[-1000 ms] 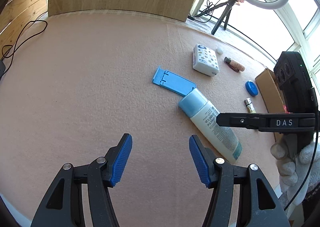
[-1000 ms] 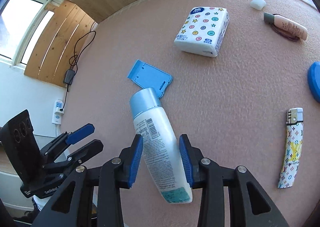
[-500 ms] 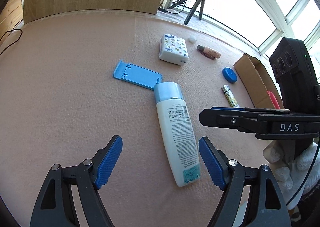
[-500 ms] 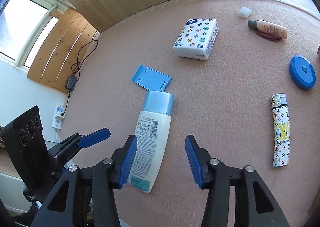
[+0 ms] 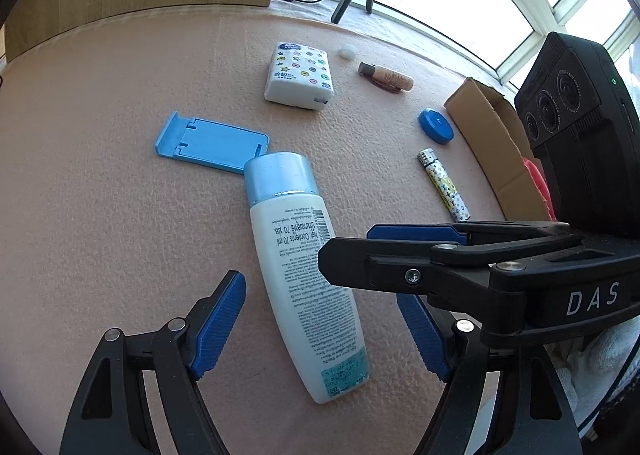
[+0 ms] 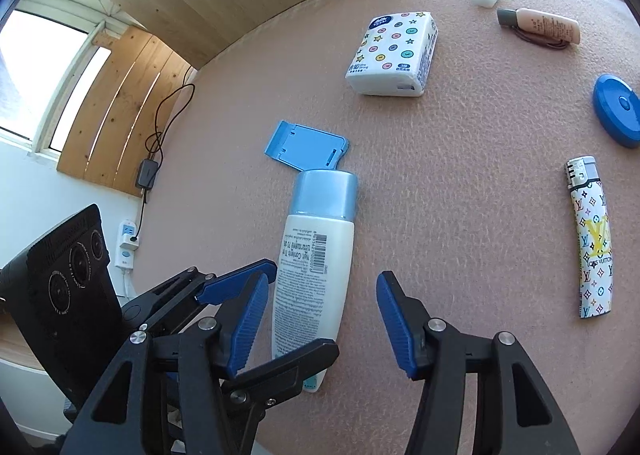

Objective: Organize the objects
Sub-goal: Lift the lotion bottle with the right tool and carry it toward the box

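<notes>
The right gripper (image 6: 318, 329) has let go of the lotion bottle (image 5: 304, 271); its jaws now gape empty. The left gripper (image 5: 320, 329), jaws wide, has closed in to straddle it, cap at 12 o'clock.

Bare pink mat (image 5: 100, 183) lies open to the left of the white bottle (image 5: 304, 279), which occupies the gap between the left gripper's (image 5: 320, 327) spread fingers. On the right, the right gripper (image 5: 404, 251) crosses above the bottle's flank. Ahead, the blue stand (image 5: 208, 143) touches the cap; the lighter (image 5: 442, 185) and cardboard box (image 5: 492, 139) crowd the right.
</notes>
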Available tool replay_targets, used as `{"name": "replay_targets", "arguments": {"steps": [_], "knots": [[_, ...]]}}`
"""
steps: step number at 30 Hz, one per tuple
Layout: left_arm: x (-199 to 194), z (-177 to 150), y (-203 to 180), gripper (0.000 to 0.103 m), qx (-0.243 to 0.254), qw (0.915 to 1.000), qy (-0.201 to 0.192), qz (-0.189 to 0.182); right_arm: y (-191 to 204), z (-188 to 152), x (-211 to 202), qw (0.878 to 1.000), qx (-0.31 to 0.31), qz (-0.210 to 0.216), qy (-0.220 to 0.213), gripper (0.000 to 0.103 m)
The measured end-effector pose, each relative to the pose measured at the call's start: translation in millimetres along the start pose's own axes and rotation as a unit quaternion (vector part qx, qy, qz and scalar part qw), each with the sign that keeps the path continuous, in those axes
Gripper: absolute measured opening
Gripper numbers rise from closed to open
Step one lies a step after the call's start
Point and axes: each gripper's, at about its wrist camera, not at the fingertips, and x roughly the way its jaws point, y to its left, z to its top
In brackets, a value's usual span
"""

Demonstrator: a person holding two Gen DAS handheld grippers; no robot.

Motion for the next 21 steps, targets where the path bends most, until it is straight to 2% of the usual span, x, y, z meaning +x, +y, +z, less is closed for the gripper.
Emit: {"name": "replay_targets", "arguments": {"steps": [5, 7, 8, 11, 21], "knots": [[9.1, -2.1, -5.1, 0.063, 0.003, 0.9998, 0.013, -0.013, 0.0, -6.5, 2.6, 1.0, -0.002, 0.002, 0.007, 0.053], [12.1, -4.3, -7.3, 0.054, 0.001, 0.9997, 0.016, -0.02, -1.8, -9.6, 2.3, 1.0, -0.002, 0.002, 0.006, 0.052], [13.5, -5.7, -9.0, 0.053, 0.0, 0.9996, 0.016, -0.022, -3.0, -10.9, 2.0, 1.0, -0.001, 0.0, 0.004, 0.051], [16.2, -8.6, -15.2, 0.046, 0.003, 0.9995, 0.014, -0.027, -10.4, -15.5, -0.4, 1.0, 0.007, 0.0, 0.002, 0.044], [16.6, -11.2, -47.1, 0.044, 0.02, 0.9995, 0.002, -0.026, -22.7, -29.4, -27.5, 1.0, 0.01, -0.008, -0.026, 0.044]]}}
